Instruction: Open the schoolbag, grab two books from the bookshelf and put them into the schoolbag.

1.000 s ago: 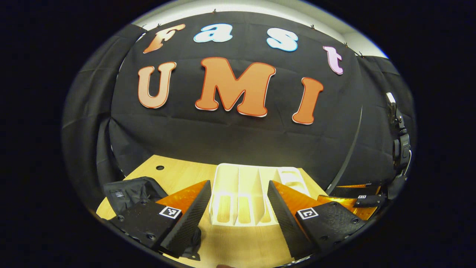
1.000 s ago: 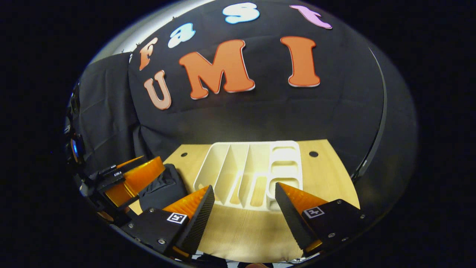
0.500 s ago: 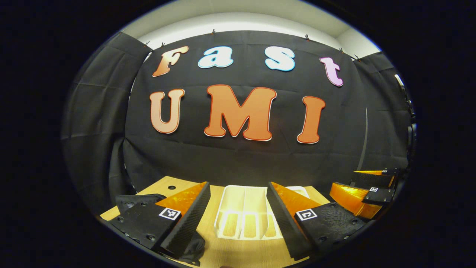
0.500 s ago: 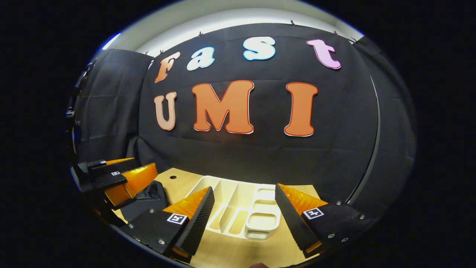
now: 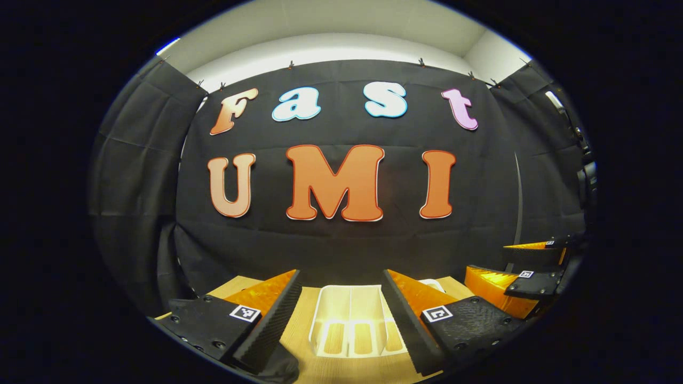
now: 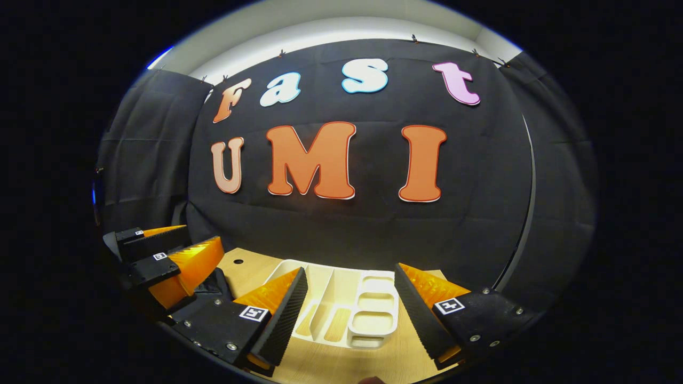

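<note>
left gripper: wide open, empty | right gripper: wide open, empty | bookshelf: white rack on table, dead ahead of both, slots running away | schoolbag: dark bag left of rack (nearer left gripper, likely) | no books visible

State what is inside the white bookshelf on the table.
No books are visible in the bookshelf: its dividers and slots look bare, with the table showing through cutouts. Both open grippers' fingers cover its near corners.
</note>
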### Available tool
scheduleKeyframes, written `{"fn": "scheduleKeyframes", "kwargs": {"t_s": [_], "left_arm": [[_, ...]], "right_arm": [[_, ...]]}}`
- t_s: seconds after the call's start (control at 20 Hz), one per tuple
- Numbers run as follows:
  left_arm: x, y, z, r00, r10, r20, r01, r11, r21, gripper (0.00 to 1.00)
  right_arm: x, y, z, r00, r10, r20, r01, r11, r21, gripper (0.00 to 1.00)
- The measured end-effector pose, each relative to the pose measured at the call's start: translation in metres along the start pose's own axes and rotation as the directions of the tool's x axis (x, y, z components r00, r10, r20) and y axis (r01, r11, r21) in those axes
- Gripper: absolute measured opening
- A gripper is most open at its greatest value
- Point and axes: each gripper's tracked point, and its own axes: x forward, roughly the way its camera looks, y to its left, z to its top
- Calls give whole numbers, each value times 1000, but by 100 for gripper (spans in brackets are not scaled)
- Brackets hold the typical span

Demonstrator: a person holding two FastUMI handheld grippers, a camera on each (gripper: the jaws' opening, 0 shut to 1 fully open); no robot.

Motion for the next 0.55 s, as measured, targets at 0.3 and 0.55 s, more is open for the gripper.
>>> {"fn": "scheduleKeyframes", "kwargs": {"t_s": [0.3,0.55], "left_arm": [[9,21,0,999,40,2,-40,996,81,94],[17,18,-11,999,34,-30,-31,995,93,93]], "right_arm": [[4,3,-1,1000,-16,-13,16,1000,1,97],[8,6,-3,999,-13,-40,13,1000,6,97]]}}
